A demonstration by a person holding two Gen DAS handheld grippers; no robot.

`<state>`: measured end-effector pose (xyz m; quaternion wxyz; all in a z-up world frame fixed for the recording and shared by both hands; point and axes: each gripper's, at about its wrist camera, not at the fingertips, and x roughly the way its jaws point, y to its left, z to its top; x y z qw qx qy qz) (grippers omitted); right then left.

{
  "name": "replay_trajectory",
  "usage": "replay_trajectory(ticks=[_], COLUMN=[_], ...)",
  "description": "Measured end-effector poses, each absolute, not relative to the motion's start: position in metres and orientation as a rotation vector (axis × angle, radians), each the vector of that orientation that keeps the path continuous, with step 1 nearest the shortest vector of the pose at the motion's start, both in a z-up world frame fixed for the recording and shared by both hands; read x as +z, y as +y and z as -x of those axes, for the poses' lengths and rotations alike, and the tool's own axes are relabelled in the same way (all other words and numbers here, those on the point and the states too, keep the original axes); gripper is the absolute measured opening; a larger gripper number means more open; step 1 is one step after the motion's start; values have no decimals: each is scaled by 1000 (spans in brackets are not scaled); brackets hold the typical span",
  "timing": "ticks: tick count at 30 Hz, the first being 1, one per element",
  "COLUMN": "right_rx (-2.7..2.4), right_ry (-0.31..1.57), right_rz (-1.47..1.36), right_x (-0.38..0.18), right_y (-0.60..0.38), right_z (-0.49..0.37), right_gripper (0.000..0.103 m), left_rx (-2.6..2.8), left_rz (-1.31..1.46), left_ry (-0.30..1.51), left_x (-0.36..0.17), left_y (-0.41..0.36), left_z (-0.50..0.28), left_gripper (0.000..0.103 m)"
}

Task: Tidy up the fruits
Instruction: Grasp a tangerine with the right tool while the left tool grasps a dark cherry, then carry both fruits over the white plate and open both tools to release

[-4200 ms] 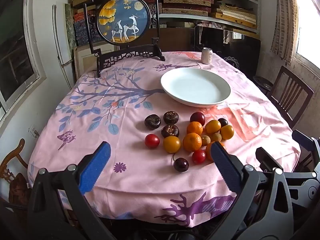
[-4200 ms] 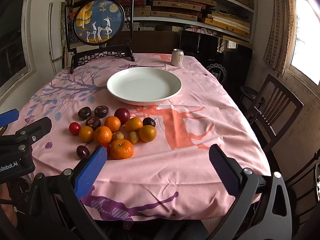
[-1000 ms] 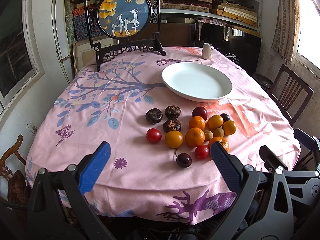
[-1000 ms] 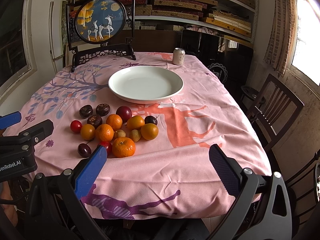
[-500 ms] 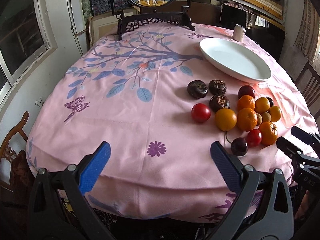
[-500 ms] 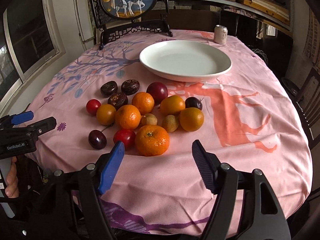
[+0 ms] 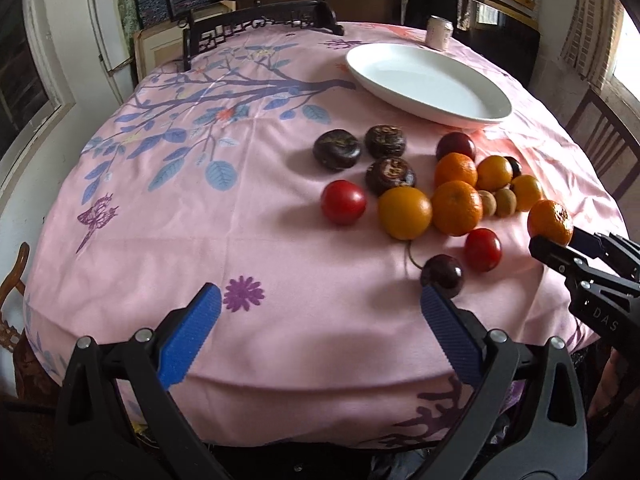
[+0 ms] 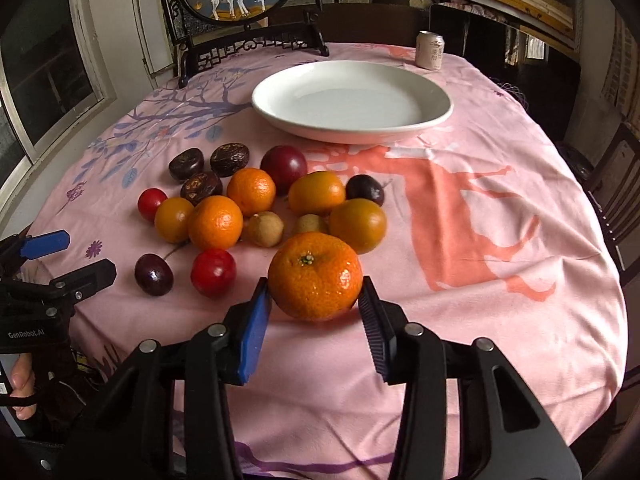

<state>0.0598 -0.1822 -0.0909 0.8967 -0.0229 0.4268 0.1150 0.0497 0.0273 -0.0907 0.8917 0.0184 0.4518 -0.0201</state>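
Note:
Several fruits lie in a cluster on the pink tablecloth: oranges, red and dark plums, brown wrinkled fruits and small tan ones. My right gripper (image 8: 314,300) has its jaws around the nearest mandarin (image 8: 315,280), pads at both sides of it on the cloth; it also shows in the left wrist view (image 7: 550,222). An empty white plate (image 8: 352,98) stands behind the cluster. My left gripper (image 7: 320,304) is open and empty over the cloth, its right pad close to a dark plum (image 7: 442,274).
A drink can (image 8: 430,50) stands behind the plate. A round framed deer picture on a black stand (image 8: 240,0) is at the far edge. Wooden chairs (image 7: 600,136) stand at the right of the table. A window is at the left.
Both grippers moved forward and down to the fruit. The right gripper's jaws narrowed from wide open to the sides of the front mandarin. The left gripper swung left and stayed open.

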Motion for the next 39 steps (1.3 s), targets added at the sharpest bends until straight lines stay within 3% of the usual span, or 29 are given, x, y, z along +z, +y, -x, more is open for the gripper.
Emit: replay_trajectory(ticks=[6,9,12,14,15,17,39], right_rx=[247,255,258,255,255,251,287], right_ry=[892,891,892,890,889,887,819], right_rz=[14,2,-12,-15,-17,-21,-80], right_x=[-93,-94,-95,-95,-94,-93,-76], right_y=[-198,-200,-204,-206,-207,-207,-212], right_z=[-50,-49,-48,-46,-46,-45,-51], right_gripper=[45,45,45,45,45,45,45], left_rx=[-127,-156,-163,-162,-154,-170,-203], left_rz=[-40,-25,-12,-2,-6,8,42], left_ry=[961,963,993,1012,1004,1007,859], left_x=[-97,-98,-104,-108,-107,-105,-37], left_y=[-1,-9,-13,-14,-14,-13,-1], left_z=[-57,-61,-69,-72,-71,-71,-67], left_gripper=[99,91,72,52,51,29,29])
